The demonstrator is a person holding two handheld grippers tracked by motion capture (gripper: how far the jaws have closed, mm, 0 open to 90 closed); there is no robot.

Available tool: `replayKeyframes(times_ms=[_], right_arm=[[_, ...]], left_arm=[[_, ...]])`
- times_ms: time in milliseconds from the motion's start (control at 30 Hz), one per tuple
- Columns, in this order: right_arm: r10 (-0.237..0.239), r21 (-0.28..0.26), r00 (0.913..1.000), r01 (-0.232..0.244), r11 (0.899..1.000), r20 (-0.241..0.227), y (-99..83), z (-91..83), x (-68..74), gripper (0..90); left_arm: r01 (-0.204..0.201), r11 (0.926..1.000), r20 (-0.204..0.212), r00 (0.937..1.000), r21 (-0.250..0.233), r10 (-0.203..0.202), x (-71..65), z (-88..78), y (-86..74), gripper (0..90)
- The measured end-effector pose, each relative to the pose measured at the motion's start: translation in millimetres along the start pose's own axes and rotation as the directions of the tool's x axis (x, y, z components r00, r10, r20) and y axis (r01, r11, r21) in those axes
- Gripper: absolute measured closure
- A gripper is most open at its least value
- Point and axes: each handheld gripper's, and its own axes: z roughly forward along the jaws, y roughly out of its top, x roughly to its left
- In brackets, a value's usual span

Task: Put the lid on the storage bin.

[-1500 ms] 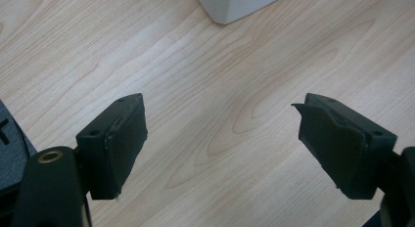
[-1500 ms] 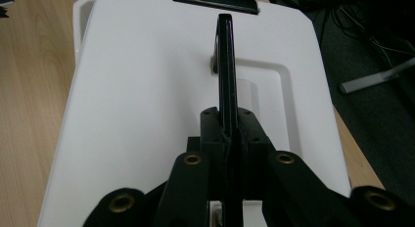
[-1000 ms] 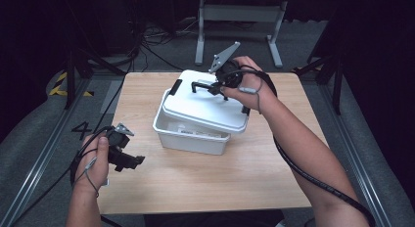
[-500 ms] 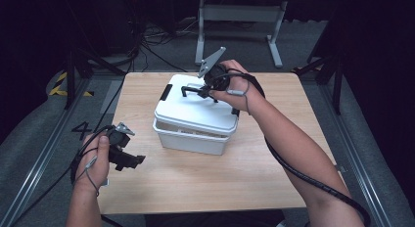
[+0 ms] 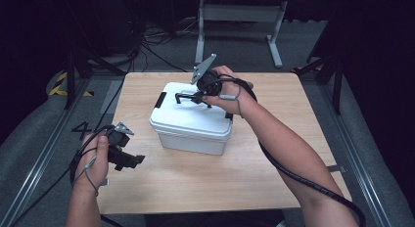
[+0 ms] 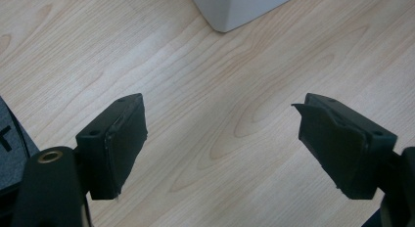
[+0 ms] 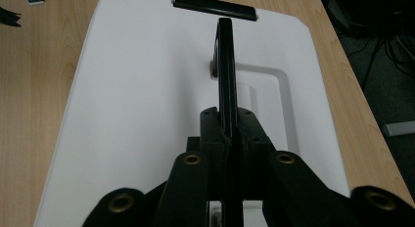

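Observation:
A white lidded box (image 5: pixel 191 126) stands on the wooden table (image 5: pixel 293 163), left of centre. Its black carry handle (image 5: pixel 185 96) stands up from the lid. My right gripper (image 5: pixel 195 97) is shut on that handle; in the right gripper view the jaws (image 7: pixel 226 134) pinch the thin black handle (image 7: pixel 225 60) edge-on above the white lid (image 7: pixel 137 90). My left gripper (image 5: pixel 134 161) hovers over the table's near left, apart from the box. Its jaws (image 6: pixel 222 148) stand wide open over bare wood, with a corner of the box (image 6: pixel 240 7) farther off.
A black latch (image 7: pixel 215 6) sits at the lid's far edge, another latch (image 5: pixel 160 100) at its left end. A metal stand (image 5: pixel 240 14) and cables lie on the floor beyond the table. Bare wood spreads right of and in front of the box.
My right gripper has moved left and down with the handle in it, and the box has shifted left with it. The left gripper has stayed put.

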Motion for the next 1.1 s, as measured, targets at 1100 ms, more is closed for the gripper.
replayKeyframes(times_ms=[1100], right_arm=[[-0.021,0.064,0.9996,0.019,0.998,0.017,-12.5,15.6,-1.1,82.9]], left_arm=[[-0.002,1.0,0.006,1.0,0.009,0.002,-0.7,0.9,0.7,18.6]])
